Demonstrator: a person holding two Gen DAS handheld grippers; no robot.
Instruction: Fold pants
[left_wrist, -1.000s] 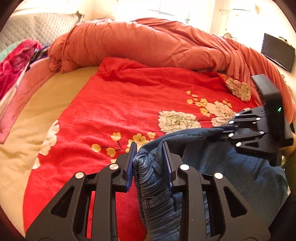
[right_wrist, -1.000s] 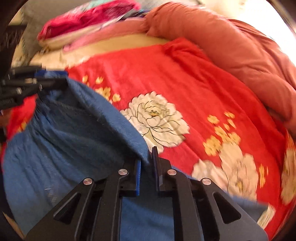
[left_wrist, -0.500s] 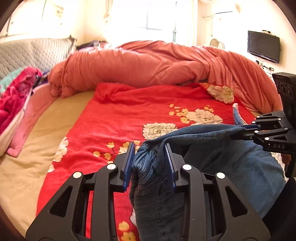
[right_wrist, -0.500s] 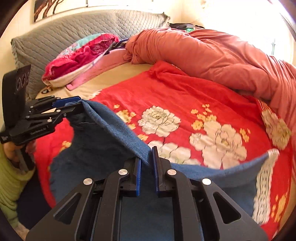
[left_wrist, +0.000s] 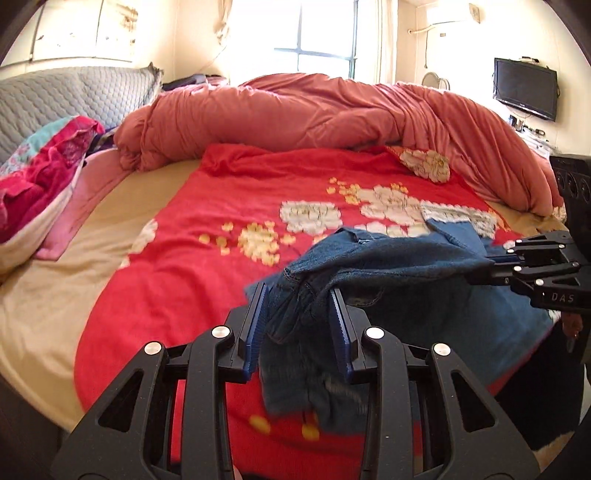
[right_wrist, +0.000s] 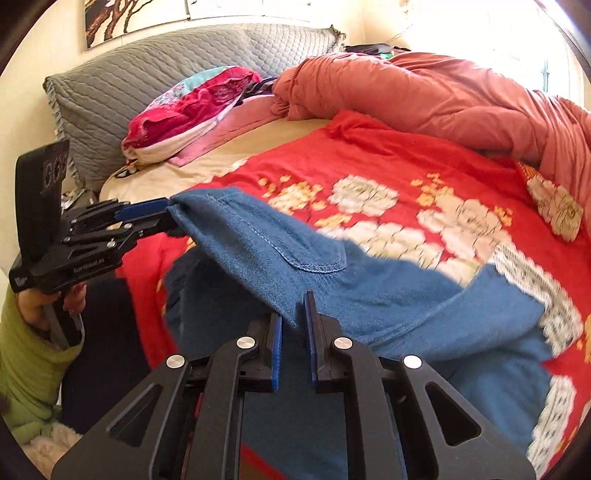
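Red floral blanket (left_wrist: 207, 280), pants (right_wrist: 332, 288) now lower, both tongs still gripping

Left tongs (left_wrist: 298, 325) part-closed on cloth, right tongs (right_wrist: 293, 332) pinched nearly shut, held level, apart

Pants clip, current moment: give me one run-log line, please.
stage: lifting | left tongs: shut on blue pants | right tongs: shut on waist edge | pants: stretched between both, above red floral blanket | fold: not yet made

Sunlit window (left_wrist: 325, 37) (overexposed) behind bed (left_wrist: 48, 295); wall-mounted television (left_wrist: 525, 88).
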